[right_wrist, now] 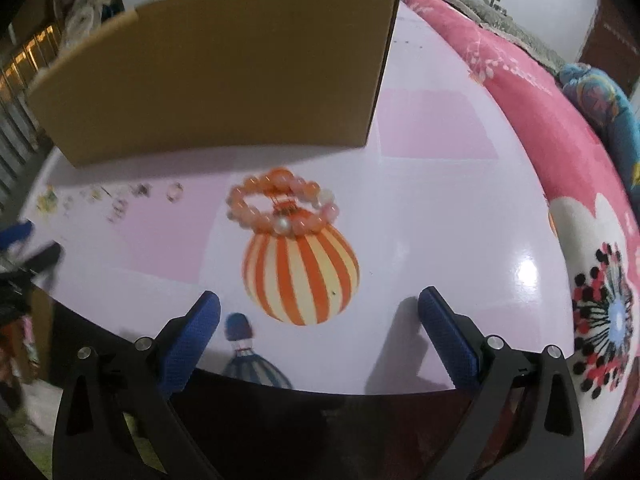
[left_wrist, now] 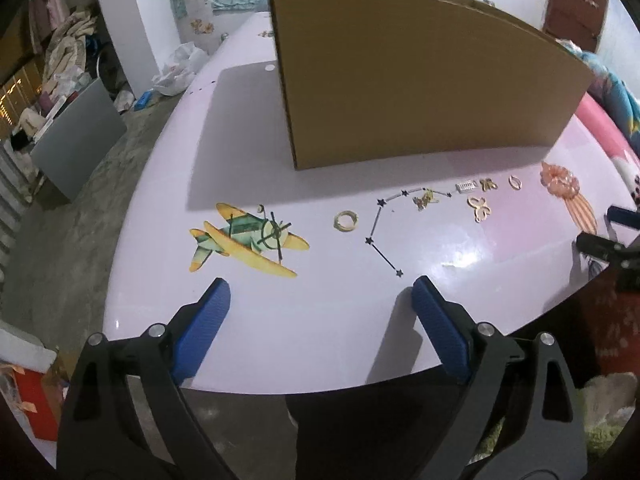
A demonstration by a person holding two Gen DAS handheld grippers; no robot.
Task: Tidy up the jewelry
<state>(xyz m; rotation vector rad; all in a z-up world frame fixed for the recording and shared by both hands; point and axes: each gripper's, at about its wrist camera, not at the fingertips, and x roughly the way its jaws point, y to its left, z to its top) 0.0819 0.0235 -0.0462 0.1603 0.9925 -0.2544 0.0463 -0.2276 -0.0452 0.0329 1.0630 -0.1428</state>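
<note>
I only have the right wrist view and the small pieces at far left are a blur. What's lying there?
Observer: A gold ring lies alone, left of the other pieces, right of the plane sticker.
Operator: And nearer the bracelet?
Observer: A small hoop is closest to the bracelet; a silver clip sits further left.
Operator: Left gripper free?
Observer: Yes, the left gripper has its jaws apart, holding nothing, short of the pieces.

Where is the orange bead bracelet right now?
The orange bead bracelet lies on the pink table, centred in the right wrist view, at the top of the striped balloon sticker and in front of the cardboard box; neither tool touches it.
</note>
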